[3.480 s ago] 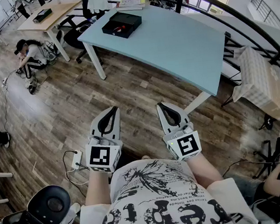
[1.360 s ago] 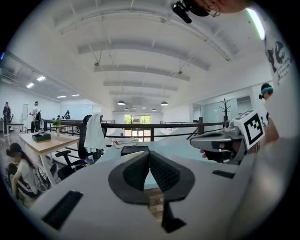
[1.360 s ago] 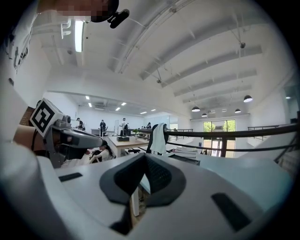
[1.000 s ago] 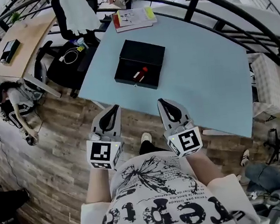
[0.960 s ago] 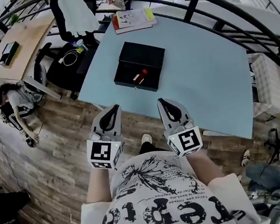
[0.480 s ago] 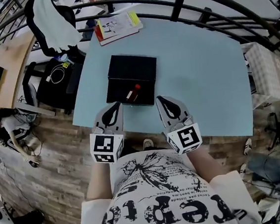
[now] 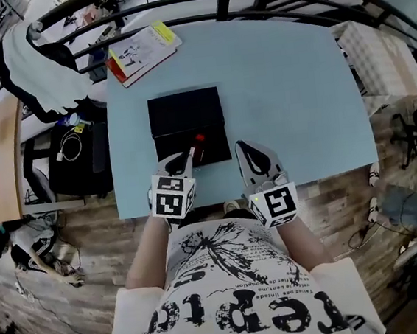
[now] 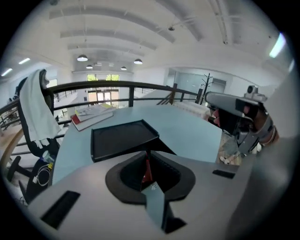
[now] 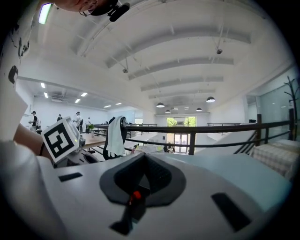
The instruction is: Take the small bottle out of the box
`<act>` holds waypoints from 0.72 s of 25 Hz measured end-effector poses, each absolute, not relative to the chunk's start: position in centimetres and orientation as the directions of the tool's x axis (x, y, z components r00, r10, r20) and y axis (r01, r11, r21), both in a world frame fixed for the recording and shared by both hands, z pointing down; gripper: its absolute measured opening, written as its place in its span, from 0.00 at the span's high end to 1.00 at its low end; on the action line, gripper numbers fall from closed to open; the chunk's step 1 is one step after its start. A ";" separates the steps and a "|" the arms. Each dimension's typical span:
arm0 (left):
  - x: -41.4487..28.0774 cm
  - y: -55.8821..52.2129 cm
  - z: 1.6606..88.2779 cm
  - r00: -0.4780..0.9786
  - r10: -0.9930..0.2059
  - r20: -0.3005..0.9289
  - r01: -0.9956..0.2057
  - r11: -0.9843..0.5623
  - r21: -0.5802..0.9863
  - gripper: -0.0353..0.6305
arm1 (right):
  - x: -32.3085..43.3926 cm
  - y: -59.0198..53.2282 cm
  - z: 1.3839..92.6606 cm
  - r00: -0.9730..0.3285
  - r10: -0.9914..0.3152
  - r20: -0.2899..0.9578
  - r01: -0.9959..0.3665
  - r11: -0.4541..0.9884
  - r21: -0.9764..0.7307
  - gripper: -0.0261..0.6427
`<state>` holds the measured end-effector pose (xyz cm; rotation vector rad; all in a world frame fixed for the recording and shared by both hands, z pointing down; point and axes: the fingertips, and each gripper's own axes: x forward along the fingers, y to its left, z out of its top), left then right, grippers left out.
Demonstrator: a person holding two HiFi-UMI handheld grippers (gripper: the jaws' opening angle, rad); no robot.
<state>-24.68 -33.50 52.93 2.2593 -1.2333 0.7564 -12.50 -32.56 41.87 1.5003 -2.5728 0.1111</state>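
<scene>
A light-blue table [image 7: 288, 80] carries an open black box [image 7: 186, 111] holding the small bottle [image 7: 198, 147]. At its near edge, the left gripper [image 7: 187, 159] and right gripper [image 7: 247, 151] are pressed together, empty.

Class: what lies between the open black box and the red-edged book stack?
Nothing: only bare light blue tabletop separates black box and book stack, per the head view.

Table [image 7: 281, 81] — box [image 7: 186, 113] on its near-left part; small bottle [image 7: 199, 146] in the box's near half; book [image 7: 142, 52] at the far-left corner. Left gripper [image 7: 190, 155] at the box's near edge — right gripper [image 7: 243, 148] just right of the box.
</scene>
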 end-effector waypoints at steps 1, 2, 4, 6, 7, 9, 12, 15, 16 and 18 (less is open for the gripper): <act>-24.4 -33.7 53.9 0.462 -0.573 0.676 -0.849 -0.505 0.152 0.91 | -12.5 -32.5 42.0 -0.466 -0.866 0.180 -0.879 0.476 0.018 0.95; -24.3 -33.9 54.7 0.472 -0.544 0.694 -0.842 -0.510 0.173 0.91 | -12.4 -32.4 42.1 -0.452 -0.873 0.184 -0.886 0.463 0.020 0.95; -24.1 -34.6 56.2 0.479 -0.499 0.722 -0.834 -0.514 0.198 0.89 | -12.3 -32.4 42.3 -0.430 -0.883 0.188 -0.896 0.443 0.029 0.95; -23.7 -35.3 57.6 0.484 -0.454 0.748 -0.825 -0.523 0.216 0.84 | -12.1 -32.5 42.6 -0.407 -0.892 0.195 -0.907 0.421 0.033 0.95; -23.5 -35.5 58.3 0.488 -0.430 0.760 -0.819 -0.528 0.227 0.81 | -11.9 -32.5 42.8 -0.395 -0.897 0.199 -0.912 0.409 0.034 0.95; -22.9 -35.9 59.7 0.496 -0.381 0.780 -0.808 -0.531 0.254 0.76 | -11.6 -32.5 43.0 -0.373 -0.905 0.206 -0.921 0.388 0.036 0.95; -21.9 -36.4 61.7 0.508 -0.319 0.800 -0.795 -0.532 0.292 0.67 | -10.9 -32.5 43.2 -0.344 -0.915 0.212 -0.933 0.359 0.037 0.95; -21.1 -36.7 63.2 0.506 -0.287 0.813 -0.787 -0.539 0.300 0.60 | -10.0 -32.5 43.4 -0.320 -0.922 0.219 -0.941 0.336 0.040 0.95; -21.0 -36.9 63.6 0.499 -0.278 0.821 -0.787 -0.542 0.295 0.58 | -9.7 -32.5 43.5 -0.313 -0.924 0.222 -0.943 0.329 0.041 0.95; -20.7 -37.1 64.7 0.480 -0.256 0.839 -0.787 -0.547 0.284 0.56 | -9.1 -32.5 43.6 -0.299 -0.927 0.226 -0.948 0.316 0.043 0.95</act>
